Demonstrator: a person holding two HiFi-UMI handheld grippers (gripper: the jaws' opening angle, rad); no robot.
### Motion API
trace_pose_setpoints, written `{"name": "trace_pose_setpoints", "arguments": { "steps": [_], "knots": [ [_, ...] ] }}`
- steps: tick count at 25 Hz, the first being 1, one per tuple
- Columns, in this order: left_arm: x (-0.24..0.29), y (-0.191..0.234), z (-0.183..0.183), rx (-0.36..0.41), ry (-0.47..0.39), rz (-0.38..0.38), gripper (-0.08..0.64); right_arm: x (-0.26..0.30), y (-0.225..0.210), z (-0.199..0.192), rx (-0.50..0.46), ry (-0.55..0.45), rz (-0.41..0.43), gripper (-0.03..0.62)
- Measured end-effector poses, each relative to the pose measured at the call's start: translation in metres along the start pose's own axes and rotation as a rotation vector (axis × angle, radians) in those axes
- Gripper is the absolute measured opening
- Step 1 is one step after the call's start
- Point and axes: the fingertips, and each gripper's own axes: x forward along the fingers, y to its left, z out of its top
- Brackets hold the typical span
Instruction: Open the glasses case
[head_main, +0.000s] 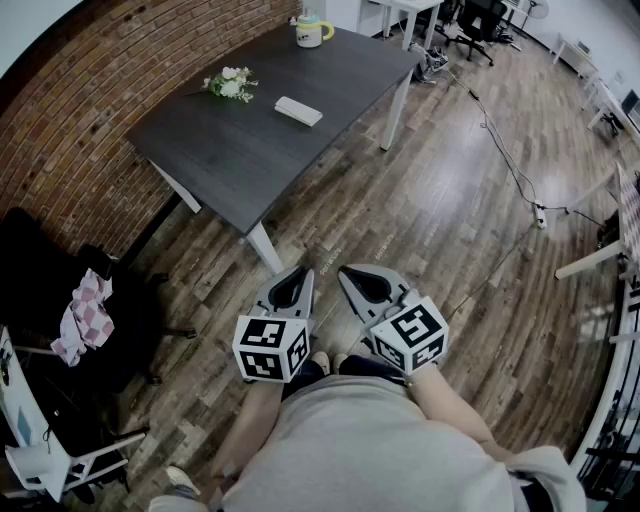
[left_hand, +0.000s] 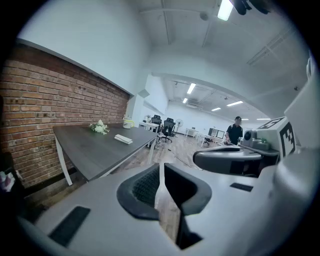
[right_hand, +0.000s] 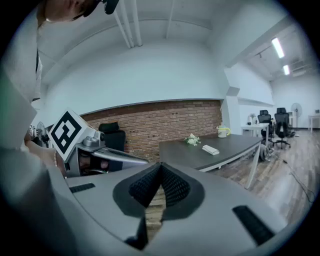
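Both grippers are held low and close to the person's body, side by side over the brown wood-plank floor, noses pointing slightly down. The left gripper has its ribbed black pads pressed together at the tips, with nothing between them. It's the same for the right gripper – jaws fully together and empty. The marker cubes sit at the rear of each gripper, nearest the person's torso.

The flat white oblong glasses case is well apart from both grippers. It lies closed near the middle of the dark grey rectangular table with white legs, which stands ahead against the red brick wall. In both gripper views it appears as a small pale slab on the tabletop, far beyond the jaw tips.

Also on the table is a small bunch of white flowers with green leaves, just beyond the case toward the wall – and a pale mug with a yellow handle at the far end. To the left, beside the wall, a black office chair has a pink-and-white checked cloth draped over it. In the left gripper view, a person in dark clothes stands far off across the open office.
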Motion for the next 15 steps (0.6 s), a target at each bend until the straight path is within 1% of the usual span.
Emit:
{"name": "trace_pose_setpoints", "arguments": {
  "steps": [5,11,13,15],
  "knots": [
    [-0.002,0.013,-0.005,0.006,0.015,0.031,0.044,0.003,-0.001,0.001,-0.013,0.001,-0.025,0.003],
    [-0.008,0.016,-0.006,0.000,0.006,0.032,0.044,0.003,0.004,0.000,-0.024,0.015,-0.035,0.003],
    [-0.009,0.014,-0.003,0.005,-0.009,0.013,0.044,0.004,0.004,0.000,-0.016,0.004,-0.031,0.003],
    [-0.012,0.008,0.006,0.004,-0.064,-0.055,0.044,0.003,0.004,0.002,0.002,-0.017,-0.030,0.003]
  ]
}}
